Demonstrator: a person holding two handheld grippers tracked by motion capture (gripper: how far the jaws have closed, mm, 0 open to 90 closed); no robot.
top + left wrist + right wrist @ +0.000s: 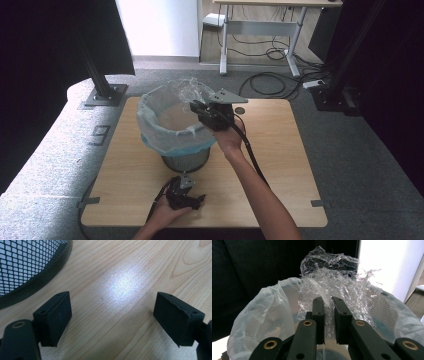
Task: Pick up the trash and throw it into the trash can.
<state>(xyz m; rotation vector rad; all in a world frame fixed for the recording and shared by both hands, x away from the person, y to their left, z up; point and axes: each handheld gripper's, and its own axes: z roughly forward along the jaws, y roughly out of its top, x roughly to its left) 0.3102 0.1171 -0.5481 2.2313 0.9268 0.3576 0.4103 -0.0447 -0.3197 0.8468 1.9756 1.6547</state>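
A black mesh wastebasket (187,161) lined with a pale blue bag (150,120) stands on the wooden table (280,150). Over its far right rim my right gripper (196,109) holds a crumpled wad of clear plastic film (187,90). In the right gripper view the jaws are nearly together, shut on the clear film (329,272) above the bag-lined rim (259,312) of the basket. My left gripper (192,197) rests low near the table's front edge, just in front of the basket. Its jaws stand wide apart over bare wood (112,305), with the basket's mesh base (27,267) at upper left.
The table sits on grey carpet with black stands at the back left (102,87) and right (335,90). A desk frame (260,30) and loose cables (270,80) lie on the floor behind. A small dark disc (240,110) lies near the table's far edge.
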